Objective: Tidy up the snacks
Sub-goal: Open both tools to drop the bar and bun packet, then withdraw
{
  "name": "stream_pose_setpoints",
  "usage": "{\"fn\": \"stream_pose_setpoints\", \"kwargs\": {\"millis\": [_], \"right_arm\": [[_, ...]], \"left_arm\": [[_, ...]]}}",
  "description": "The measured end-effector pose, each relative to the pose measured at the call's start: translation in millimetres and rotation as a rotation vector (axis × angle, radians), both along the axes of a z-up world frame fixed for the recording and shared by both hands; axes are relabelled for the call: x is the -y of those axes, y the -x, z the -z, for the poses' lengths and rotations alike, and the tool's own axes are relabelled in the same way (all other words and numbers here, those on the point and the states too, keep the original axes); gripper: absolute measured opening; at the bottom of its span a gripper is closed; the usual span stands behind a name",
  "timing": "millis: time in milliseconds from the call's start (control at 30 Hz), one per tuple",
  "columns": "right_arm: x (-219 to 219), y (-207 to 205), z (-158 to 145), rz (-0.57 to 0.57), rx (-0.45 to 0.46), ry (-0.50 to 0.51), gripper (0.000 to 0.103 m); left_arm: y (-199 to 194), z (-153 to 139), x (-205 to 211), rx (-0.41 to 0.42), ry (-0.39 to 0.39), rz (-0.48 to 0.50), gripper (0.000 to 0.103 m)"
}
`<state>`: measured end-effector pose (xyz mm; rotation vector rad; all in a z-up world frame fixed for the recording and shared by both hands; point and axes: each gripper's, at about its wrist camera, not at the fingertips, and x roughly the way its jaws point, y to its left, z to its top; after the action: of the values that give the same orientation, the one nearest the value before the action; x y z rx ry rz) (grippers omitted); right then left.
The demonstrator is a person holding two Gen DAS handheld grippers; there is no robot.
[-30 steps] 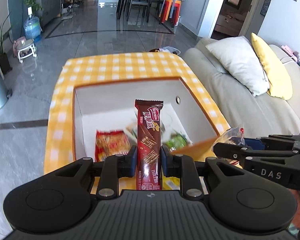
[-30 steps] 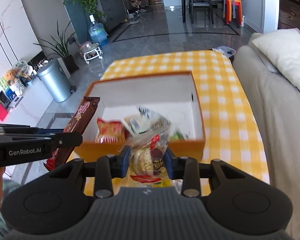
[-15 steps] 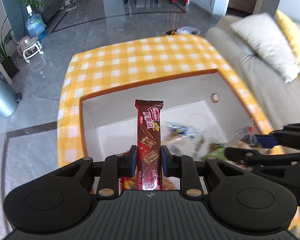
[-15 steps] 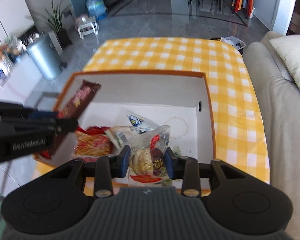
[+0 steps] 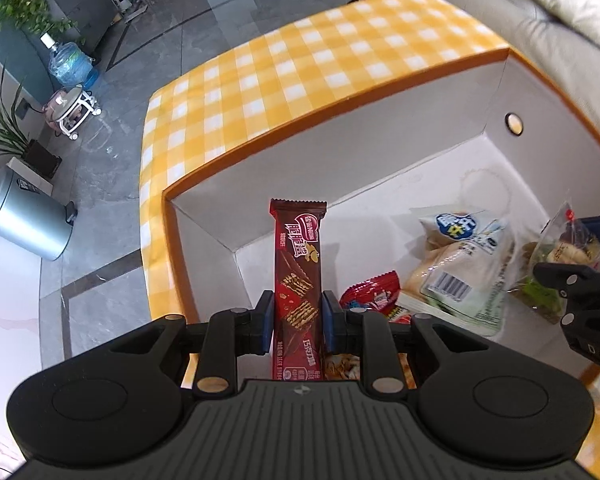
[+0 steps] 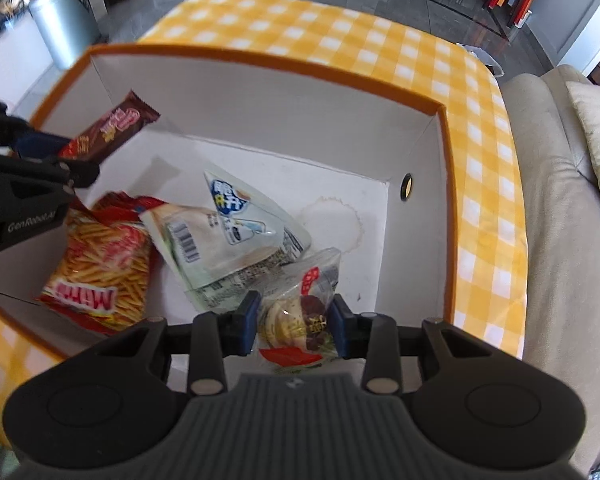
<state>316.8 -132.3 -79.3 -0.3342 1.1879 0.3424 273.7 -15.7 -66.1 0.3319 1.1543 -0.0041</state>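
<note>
Your left gripper [image 5: 297,322] is clamped on a brown wafer bar [image 5: 298,280], which stands straight up the middle of the left wrist frame over the near left corner of the orange-rimmed box [image 5: 332,132]. Your right gripper [image 6: 295,330] is squeezing a clear bag of cookies [image 6: 300,312], low in the centre of the right wrist frame, just inside the box's near edge. In that same view the bar [image 6: 110,132] pokes in from the left edge, tilted toward the upper right, above the red bag of fries snacks [image 6: 100,268]. Next to that bag, in the middle of the frame, lies a white and blue packet [image 6: 228,232], partly on top of the fries bag's right side. The box sits on a yellow checked tablecloth [image 6: 340,36], with a beige sofa [image 6: 560,200] along the right side and a grey bin [image 5: 24,216] at the left of the left wrist frame
</note>
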Motion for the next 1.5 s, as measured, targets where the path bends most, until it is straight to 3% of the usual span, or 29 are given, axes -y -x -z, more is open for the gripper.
{"fn": "stream_pose_setpoints", "kwargs": {"millis": [500,633,800,900,1100,1500], "right_arm": [[-14,-10,19,-0.036,-0.022,0.069,0.037],[-15,-7,15,-0.036,-0.015,0.075,0.038],[-13,-2,8,-0.036,0.007,0.085,0.051],[-12,2,1,-0.038,0.027,0.090,0.053],[-10,16,-23,-0.029,0.101,0.083,0.062],[6,65,-79,-0.024,0.195,-0.026,0.062]], "left_arm": [[-5,25,11,-0.038,-0.111,0.025,0.027],[-3,22,11,-0.018,-0.126,0.020,0.033],[2,13,13,0.007,-0.133,0.028,0.041],[7,5,13,0.027,-0.137,0.031,0.046],[24,-20,12,0.091,-0.097,0.021,0.050],[79,-84,17,0.245,0.034,0.029,0.051]]}}
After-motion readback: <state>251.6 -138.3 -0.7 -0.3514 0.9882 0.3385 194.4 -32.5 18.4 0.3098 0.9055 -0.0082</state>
